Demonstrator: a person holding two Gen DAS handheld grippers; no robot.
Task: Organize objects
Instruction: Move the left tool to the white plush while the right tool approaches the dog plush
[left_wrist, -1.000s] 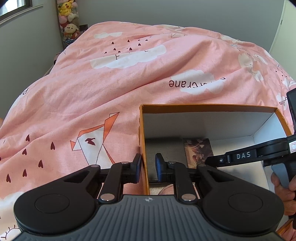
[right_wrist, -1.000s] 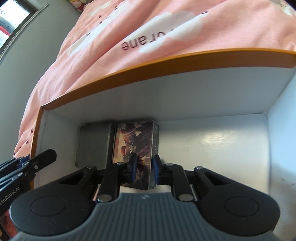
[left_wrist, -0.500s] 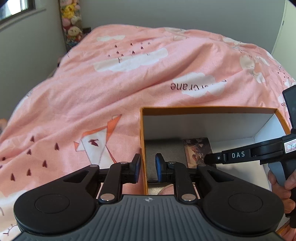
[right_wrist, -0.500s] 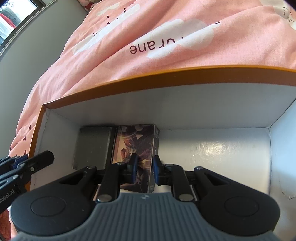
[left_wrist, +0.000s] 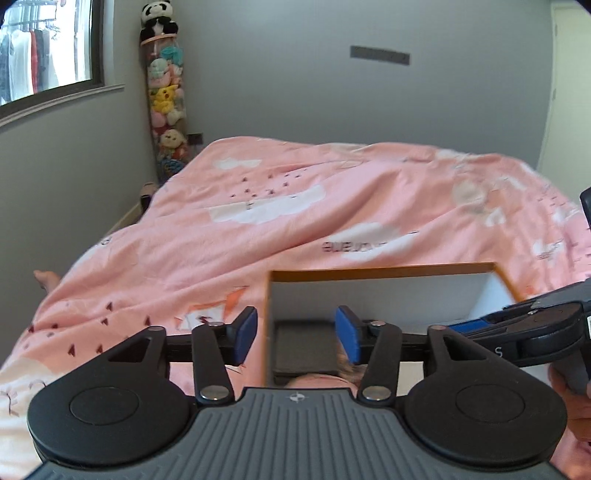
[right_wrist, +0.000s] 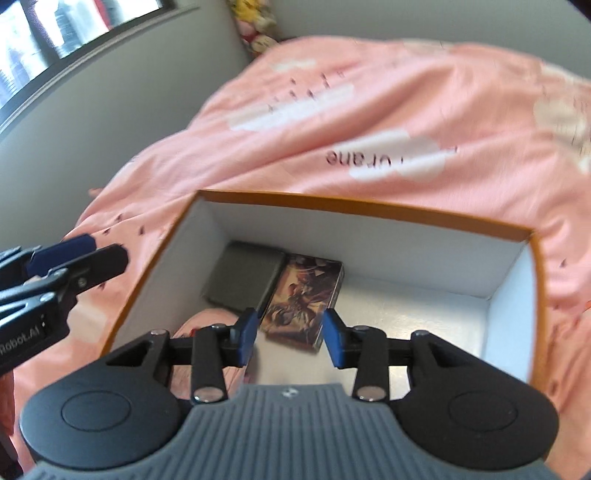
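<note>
Right gripper (right_wrist: 289, 334): jaws just opened, empty; printed box (right_wrist: 303, 301) lies inside carton (right_wrist: 354, 208) beside grey case (right_wrist: 243, 280). Left gripper (left_wrist: 294, 334): jaws just opened, straddling the carton's left wall; withdrawal may snag and drag it.

On the pink duvet (right_wrist: 369, 110) you can read upside-down dark lettering, "urane", printed across a white cloud (right_wrist: 399, 158) just beyond the box's far edge; in your left wrist view the same word is too blurred to read. On the side of your left tool (right_wrist: 55, 284) you can read "RobotAI". Your right tool (left_wrist: 517, 332) shows a lone white "S".
</note>
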